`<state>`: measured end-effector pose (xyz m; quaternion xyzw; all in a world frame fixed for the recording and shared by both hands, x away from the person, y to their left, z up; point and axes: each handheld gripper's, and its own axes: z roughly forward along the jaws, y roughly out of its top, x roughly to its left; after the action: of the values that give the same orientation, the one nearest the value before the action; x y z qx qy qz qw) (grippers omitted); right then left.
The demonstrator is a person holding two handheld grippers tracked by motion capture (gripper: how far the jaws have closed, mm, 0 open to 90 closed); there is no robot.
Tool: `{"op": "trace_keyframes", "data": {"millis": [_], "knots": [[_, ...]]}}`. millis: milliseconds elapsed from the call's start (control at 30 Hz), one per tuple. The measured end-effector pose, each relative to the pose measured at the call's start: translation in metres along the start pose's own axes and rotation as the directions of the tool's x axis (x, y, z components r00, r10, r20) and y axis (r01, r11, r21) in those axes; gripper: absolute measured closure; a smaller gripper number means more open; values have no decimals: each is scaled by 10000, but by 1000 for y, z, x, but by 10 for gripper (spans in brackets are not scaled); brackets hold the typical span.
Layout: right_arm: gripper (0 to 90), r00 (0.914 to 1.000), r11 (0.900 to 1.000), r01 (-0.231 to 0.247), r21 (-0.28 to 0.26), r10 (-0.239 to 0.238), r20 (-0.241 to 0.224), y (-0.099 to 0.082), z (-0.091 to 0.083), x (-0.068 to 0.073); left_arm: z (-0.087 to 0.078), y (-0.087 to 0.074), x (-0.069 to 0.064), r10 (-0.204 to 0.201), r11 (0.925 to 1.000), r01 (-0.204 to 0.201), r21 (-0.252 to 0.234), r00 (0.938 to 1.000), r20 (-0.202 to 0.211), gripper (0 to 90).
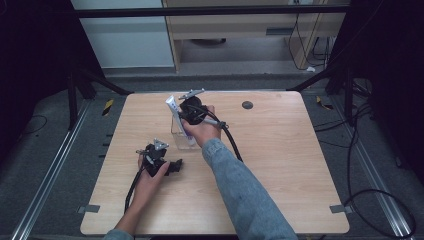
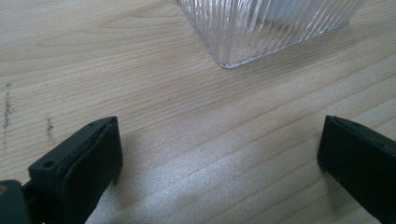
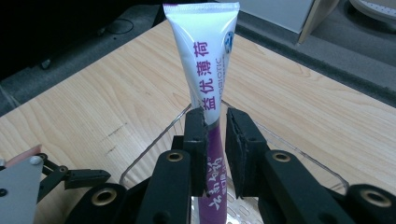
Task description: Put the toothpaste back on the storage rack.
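- Right tool (image 1: 186,111), seen from the high view, hangs over a clear ribbed container (image 1: 183,136) far out on the wooden surface (image 1: 280,165), with a white and purple tube (image 1: 172,106) rising up and left from its tip. Nearer the person, the left tool (image 1: 175,166) lies low on the surface, pointing right, just short of the container.
- Left tool (image 2: 219,154), in its own view, is released: its two black jaws stand wide apart with bare wood between them. Ahead of the jaws, apart from them, sits a corner of the ribbed container (image 2: 261,28).
- Right tool (image 3: 215,140), in its own view, is clenched on the tube (image 3: 205,56), the jaws pressing its purple lower part. The tube stands nearly upright, crimped white end on top, its lower end down inside the container (image 3: 149,154) below the jaws.
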<state>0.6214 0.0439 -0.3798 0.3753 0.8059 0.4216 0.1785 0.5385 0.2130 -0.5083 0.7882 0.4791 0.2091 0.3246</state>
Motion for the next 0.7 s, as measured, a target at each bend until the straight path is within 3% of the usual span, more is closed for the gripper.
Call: {"op": "trace_keyframes", "data": {"millis": [700], "knots": [[784,9996,9991,-237,-340,243,175,1,-33,-19,0,0,0,-14,10000,14,-9,10000,-8,0]]}}
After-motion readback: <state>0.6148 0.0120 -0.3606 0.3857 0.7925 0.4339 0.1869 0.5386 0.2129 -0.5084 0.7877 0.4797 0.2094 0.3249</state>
